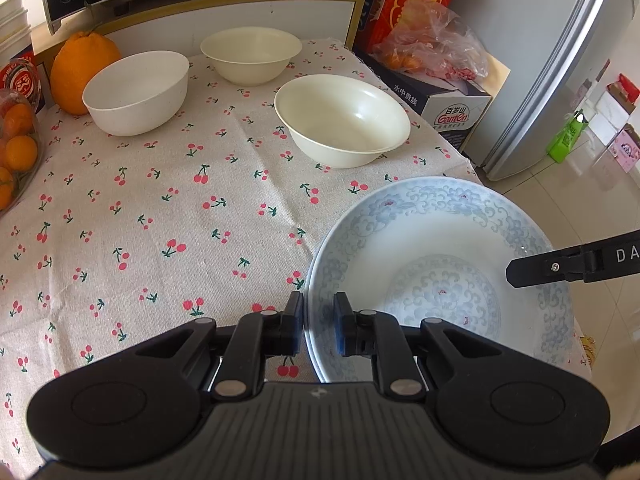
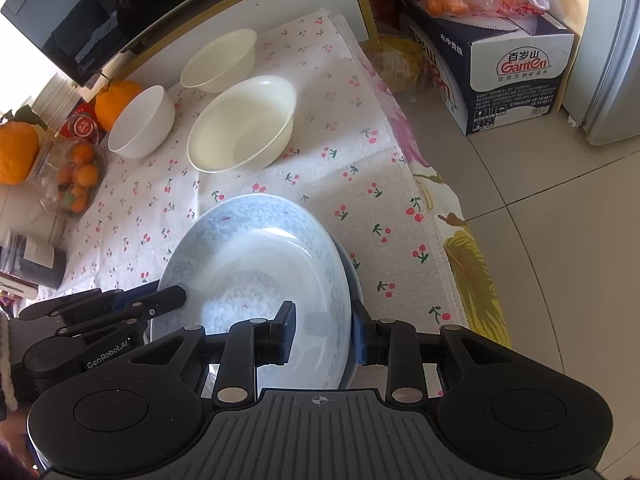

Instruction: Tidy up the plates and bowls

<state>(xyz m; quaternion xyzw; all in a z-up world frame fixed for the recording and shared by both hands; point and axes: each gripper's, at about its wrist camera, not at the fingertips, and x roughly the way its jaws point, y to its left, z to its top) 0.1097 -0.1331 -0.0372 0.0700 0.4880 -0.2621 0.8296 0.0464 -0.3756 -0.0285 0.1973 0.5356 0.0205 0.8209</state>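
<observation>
Left hand-held gripper (image 1: 319,322) straddles the blue-patterned plate (image 1: 436,240) rim at 9 o'clock, jaws seemingly not fully clamped; right hand-held gripper (image 2: 322,330) pinches the rim at 6 o'clock, likely steadying it. Plate sits at counter (image 1: 160,208) edge; cream bowl (image 1: 344,120) at 12 o'clock.

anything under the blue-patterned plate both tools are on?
Right wrist view shows a second rim under the blue-patterned plate, probably another plate. The rest is covered, so its pattern and what's beneath are unknown.

Cherry-print cloth (image 1: 160,208), oranges (image 1: 18,148), Ganten box (image 2: 516,80)
</observation>
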